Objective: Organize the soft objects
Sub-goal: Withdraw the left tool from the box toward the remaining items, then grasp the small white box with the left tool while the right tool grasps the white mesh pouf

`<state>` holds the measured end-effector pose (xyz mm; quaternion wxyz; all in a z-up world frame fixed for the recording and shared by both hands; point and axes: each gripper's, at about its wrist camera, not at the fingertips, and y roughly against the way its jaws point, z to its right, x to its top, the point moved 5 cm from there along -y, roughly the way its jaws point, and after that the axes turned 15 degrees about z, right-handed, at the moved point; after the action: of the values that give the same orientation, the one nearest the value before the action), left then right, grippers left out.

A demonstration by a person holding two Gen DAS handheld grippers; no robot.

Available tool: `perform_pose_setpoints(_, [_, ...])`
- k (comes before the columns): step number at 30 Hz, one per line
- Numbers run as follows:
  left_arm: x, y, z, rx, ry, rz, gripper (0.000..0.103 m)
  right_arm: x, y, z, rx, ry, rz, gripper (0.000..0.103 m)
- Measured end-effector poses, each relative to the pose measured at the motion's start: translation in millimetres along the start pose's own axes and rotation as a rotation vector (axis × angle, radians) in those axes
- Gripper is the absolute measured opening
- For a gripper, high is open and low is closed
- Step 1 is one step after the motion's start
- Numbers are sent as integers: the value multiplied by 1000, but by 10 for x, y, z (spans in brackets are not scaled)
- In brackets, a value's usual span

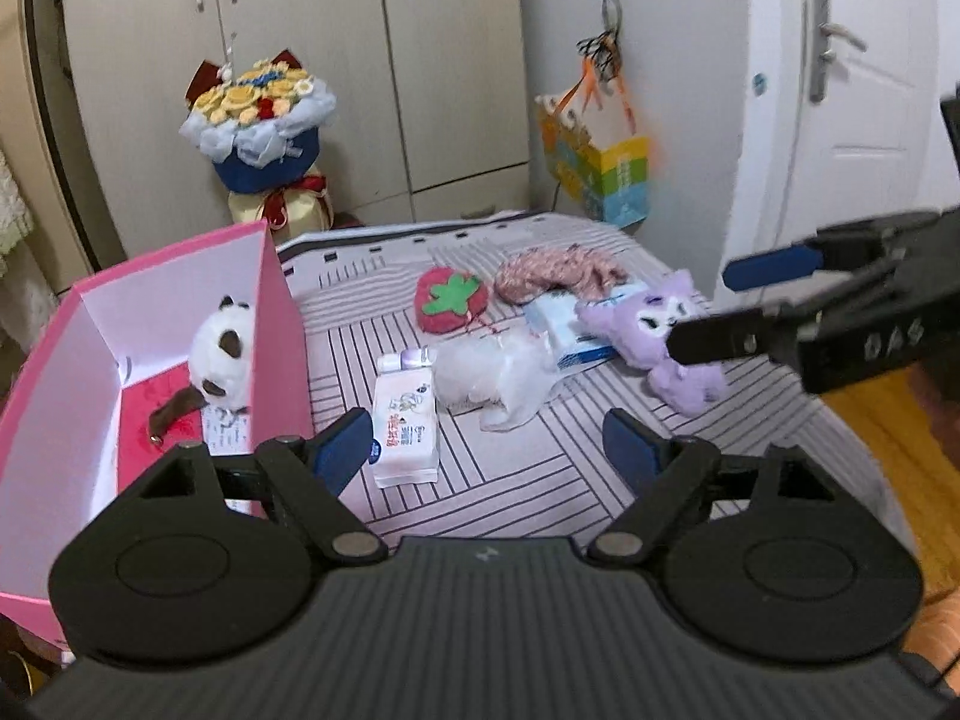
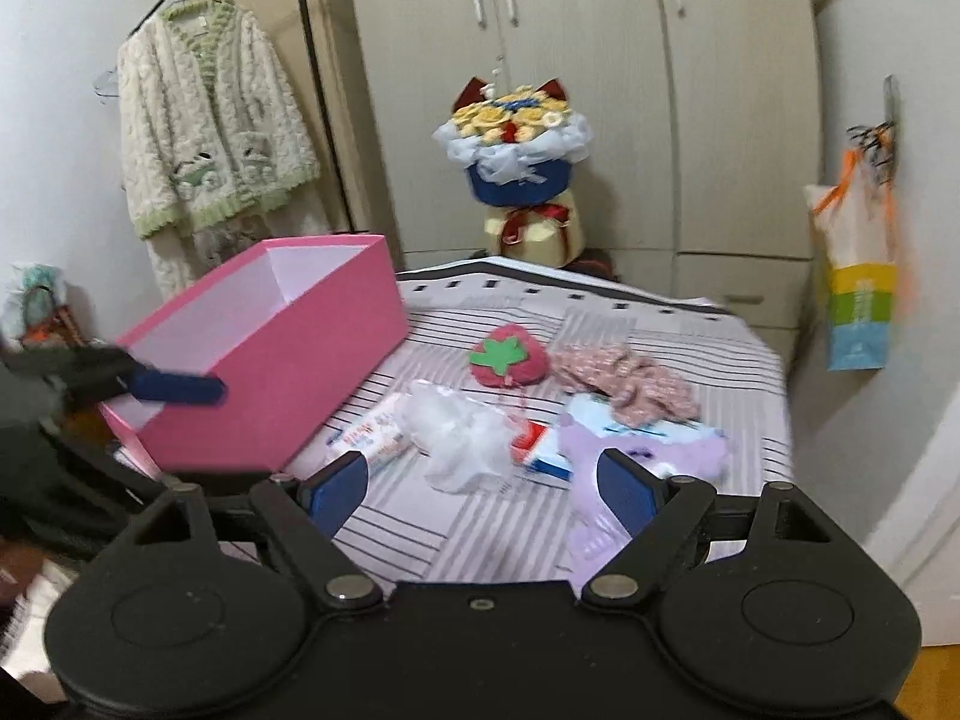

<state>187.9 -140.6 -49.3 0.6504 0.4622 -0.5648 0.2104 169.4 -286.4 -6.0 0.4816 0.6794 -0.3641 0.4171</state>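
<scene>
Striped bed [image 1: 510,480] bearing box [image 1: 288,324], toys [image 1: 450,300]

A box [image 1: 150,324] stands at the bed's [image 1: 528,468] left — a panda plush [image 1: 219,354] inside; a wipes pack [image 1: 405,426] and strawberry plush [image 1: 450,300] lie to its right.

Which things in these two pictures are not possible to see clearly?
- Pink box contents: right wrist view, near wall hides them.
- Wipes pack print: left wrist view, too small.
- Purple plush: right wrist view, blurred, partly behind right gripper.
- Blue-white packet: left wrist view, under other items.
</scene>
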Motion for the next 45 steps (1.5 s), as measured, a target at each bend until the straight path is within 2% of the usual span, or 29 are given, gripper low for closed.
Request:
perform_pose_setpoints(8, [-211,-494,84,120,-114,-9,75,46,-584,13,127,-38,-72,87])
perform_pose_setpoints(9, [-243,-565,81,142,-140,-12,72,37,-662,23,136,-42,-84,86])
perform_pose_setpoints(11, [-293,-680,65,183,-175,-40,68,23,-839,30,146,-46,-111,86])
perform_pose_setpoints(15, [-346,-873,1,213,-179,-76,63,-35,-1133,26,156,-50,-158,84])
perform_pose_setpoints(18, [-353,-967,-27,229,-195,-80,62,-82,-1311,39,164,-57,-190,84])
perform_pose_setpoints(28, [-423,-1226,-210,214,-90,-133,62,-196,-1611,84,163,-69,-261,84])
perform_pose_setpoints(35, [-418,-1299,-303,213,13,-137,62,-288,-1666,113,150,-81,-288,83])
perform_pose_setpoints(40, [-435,-1294,-325,214,72,-134,60,-294,-1664,155,125,-82,-277,58])
perform_pose_setpoints(43, [-439,-1274,-357,188,139,-132,43,-288,-1628,176,120,-95,-263,48])
perform_pose_setpoints(45, [-443,-1260,-342,183,137,-129,39,-280,-1590,177,115,-92,-246,44])
